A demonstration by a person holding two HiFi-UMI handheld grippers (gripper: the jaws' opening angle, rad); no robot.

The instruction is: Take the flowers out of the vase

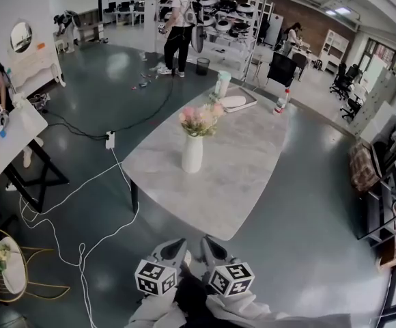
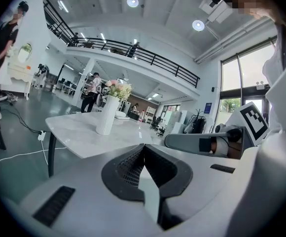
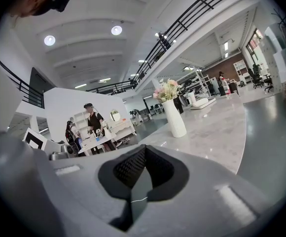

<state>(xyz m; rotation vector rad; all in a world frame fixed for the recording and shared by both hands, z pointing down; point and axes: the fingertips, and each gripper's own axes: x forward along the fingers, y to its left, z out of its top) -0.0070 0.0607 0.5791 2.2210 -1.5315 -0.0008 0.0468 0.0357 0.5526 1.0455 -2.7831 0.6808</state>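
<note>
We're short of the marble table [image 1: 252,176], its rounded near edge just ahead. Bare grey floor [image 1: 307,231] lies open on both sides, and a white cable [image 1: 82,248] trails off to our left. Left gripper [image 1: 173,250] and right gripper [image 1: 210,248] sit side by side, both clenched on nothing. Mid-table, well apart from us, the white vase [image 1: 192,154] stands upright, pink and cream flowers [image 1: 199,119] bunched in its mouth.
</note>
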